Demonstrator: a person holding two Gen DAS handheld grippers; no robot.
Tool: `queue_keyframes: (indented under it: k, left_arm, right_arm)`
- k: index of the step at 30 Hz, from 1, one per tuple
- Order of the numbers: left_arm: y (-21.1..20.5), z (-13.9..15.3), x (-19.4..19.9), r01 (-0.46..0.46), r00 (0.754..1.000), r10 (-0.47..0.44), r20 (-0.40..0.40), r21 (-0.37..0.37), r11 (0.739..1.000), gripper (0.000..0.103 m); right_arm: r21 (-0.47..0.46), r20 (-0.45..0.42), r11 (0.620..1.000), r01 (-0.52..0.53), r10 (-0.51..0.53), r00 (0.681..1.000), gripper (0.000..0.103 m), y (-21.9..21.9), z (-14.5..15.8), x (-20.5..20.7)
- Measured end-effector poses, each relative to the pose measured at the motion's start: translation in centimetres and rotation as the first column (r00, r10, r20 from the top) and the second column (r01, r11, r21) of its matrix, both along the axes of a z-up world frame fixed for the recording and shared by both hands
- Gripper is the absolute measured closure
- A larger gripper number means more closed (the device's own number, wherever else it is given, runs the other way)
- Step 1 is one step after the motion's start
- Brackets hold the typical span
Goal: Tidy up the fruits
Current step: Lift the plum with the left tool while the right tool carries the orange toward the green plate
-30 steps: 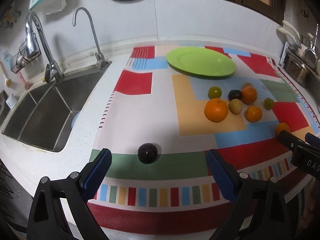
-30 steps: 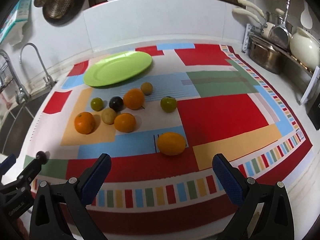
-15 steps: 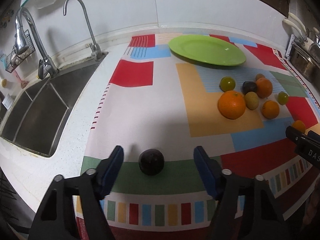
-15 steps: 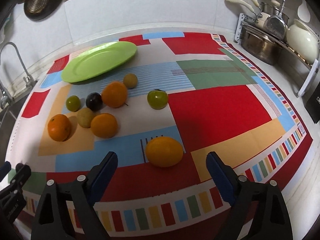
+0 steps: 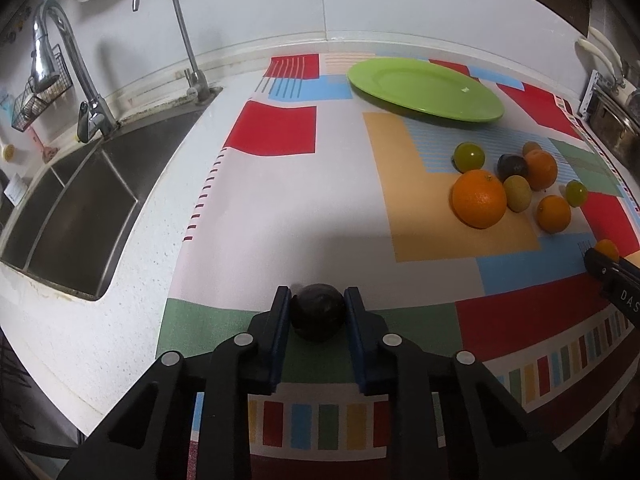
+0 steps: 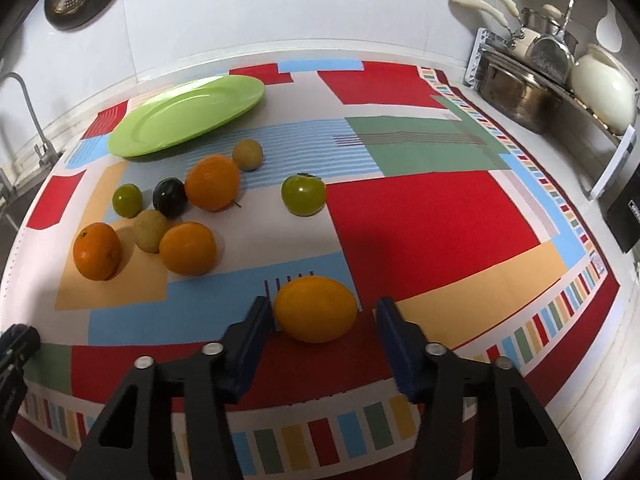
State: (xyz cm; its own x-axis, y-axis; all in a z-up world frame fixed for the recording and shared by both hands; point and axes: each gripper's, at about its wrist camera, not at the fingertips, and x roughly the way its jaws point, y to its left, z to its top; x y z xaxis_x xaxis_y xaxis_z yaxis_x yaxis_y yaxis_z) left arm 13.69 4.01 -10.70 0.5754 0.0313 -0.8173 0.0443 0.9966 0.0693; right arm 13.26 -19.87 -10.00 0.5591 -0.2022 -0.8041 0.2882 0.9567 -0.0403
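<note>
The left gripper (image 5: 318, 312) has clamped its blue pads on a dark fruit (image 5: 318, 317), which sits on the green band of the mat (image 5: 280, 208). The right gripper (image 6: 325, 322) has just been closing around a yellow fruit (image 6: 315, 309): its left pad touches the fruit, while the right pad stands just clear. Beyond lie oranges (image 6: 96, 251), green fruits (image 6: 303, 194) and a dark plum (image 6: 170, 197), near a green plate (image 6: 186, 114). A sink (image 5: 76, 216) lies left.

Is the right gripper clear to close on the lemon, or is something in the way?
Probably yes. The lemon lies between the right gripper's closing jaws: one pad looks to touch it, the other stands off. Nothing crowds it; the nearest orange sits apart.
</note>
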Motion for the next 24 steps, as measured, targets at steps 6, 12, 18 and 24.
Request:
queue_keyframes:
  k: [6, 12, 18, 24]
  left_arm:
    - [-0.4, 0.5, -0.3, 0.036, 0.999, -0.035, 0.019, -0.014, 0.999, 0.076]
    - [-1.3, 1.3, -0.2, 0.101, 0.994, -0.1, 0.033, -0.031, 0.994, 0.076]
    - [-2.3, 2.6, 0.0, 0.175, 0.983, -0.172, 0.07, -0.037, 0.984, 0.076]
    - [-2.7, 3.9, 0.7, 0.211, 0.975, -0.206, 0.088, -0.055, 0.976, 0.076]
  right_arm:
    - [0.025, 0.008, 0.998, -0.063, 0.063, 0.998, 0.062, 0.5, 0.3, -0.3]
    - [0.055, 0.052, 0.988, -0.146, 0.143, 0.988, 0.062, 1.2, 1.5, -0.7]
    - [0.07, 0.081, 0.969, -0.236, 0.23, 0.97, 0.062, 2.4, 2.7, -0.5]
    - [0.065, 0.113, 0.948, -0.312, 0.304, 0.946, 0.062, 3.5, 4.1, -0.1]
